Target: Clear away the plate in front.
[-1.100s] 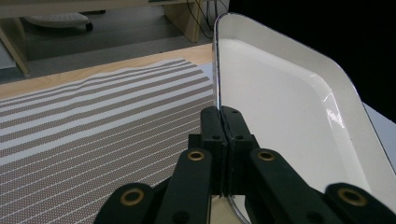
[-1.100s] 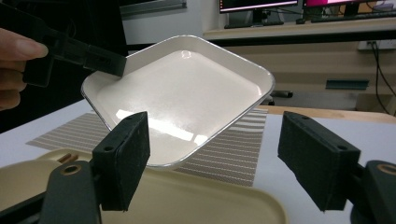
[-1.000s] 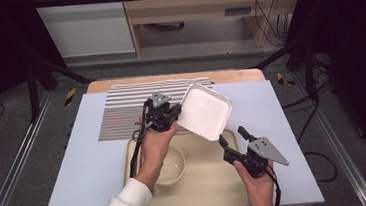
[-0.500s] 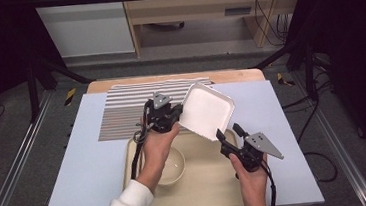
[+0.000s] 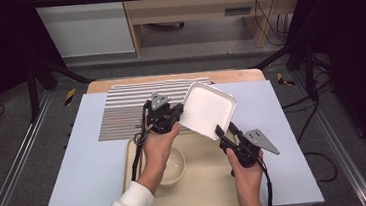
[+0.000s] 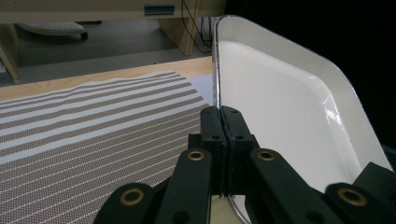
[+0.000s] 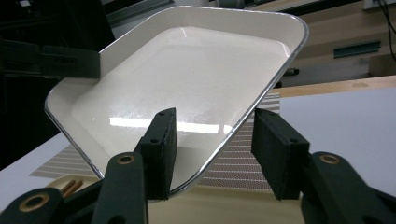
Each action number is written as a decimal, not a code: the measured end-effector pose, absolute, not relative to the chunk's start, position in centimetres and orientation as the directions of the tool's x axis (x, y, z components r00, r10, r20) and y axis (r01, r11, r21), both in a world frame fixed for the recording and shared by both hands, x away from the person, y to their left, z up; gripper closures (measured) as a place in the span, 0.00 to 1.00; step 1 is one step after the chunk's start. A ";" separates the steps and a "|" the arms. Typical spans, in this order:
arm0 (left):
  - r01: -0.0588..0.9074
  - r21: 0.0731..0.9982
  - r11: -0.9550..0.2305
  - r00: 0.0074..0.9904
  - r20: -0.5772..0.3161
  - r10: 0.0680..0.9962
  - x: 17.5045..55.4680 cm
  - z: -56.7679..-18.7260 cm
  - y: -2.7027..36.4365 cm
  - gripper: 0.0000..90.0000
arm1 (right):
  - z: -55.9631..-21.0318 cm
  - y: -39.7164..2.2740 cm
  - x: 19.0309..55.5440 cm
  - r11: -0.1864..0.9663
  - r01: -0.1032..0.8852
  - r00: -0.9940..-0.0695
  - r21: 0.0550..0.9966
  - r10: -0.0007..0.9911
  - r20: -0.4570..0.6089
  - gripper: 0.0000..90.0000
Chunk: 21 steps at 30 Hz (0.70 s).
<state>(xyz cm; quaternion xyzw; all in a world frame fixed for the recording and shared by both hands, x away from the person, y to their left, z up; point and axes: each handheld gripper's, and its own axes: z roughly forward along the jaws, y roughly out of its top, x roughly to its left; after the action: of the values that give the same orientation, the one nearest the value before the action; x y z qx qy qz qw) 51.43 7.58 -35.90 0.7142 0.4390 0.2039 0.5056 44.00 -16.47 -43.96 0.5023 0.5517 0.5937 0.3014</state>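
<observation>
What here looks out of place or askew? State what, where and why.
The white tray is tilted in mid-air above the beige tray, pinched at its rim by the left gripper. Nothing is spilled or damaged.

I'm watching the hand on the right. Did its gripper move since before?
Yes. The right gripper has slid up and left over the beige tray to the white dish's rim; its jaws have just been closing around that rim.
</observation>
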 end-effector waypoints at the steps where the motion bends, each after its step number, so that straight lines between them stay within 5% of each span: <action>1: 0.422 0.902 -0.092 0.525 -0.161 0.836 51.4 -35.9 7.5 0.99 | -43.9 -16.5 44.0 -0.218 0.197 -0.309 0.956 0.912 0.271 0.61; 12: 0.413 0.911 -0.007 0.466 -0.205 0.860 49.2 -37.0 6.9 0.97 | -42.7 -17.4 45.0 -0.291 0.173 -0.221 0.941 0.920 0.325 0.88; 21: 0.394 0.919 -0.017 0.475 -0.188 0.860 48.2 -37.7 6.4 0.93 | -41.3 -18.4 46.3 -0.332 0.195 -0.218 0.923 0.903 0.371 0.99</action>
<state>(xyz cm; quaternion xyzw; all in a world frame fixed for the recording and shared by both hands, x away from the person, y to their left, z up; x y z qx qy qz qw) 48.22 6.42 -37.74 0.6780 0.4624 0.2206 0.5271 46.34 -18.38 -41.34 0.5517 0.4973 0.6016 0.2941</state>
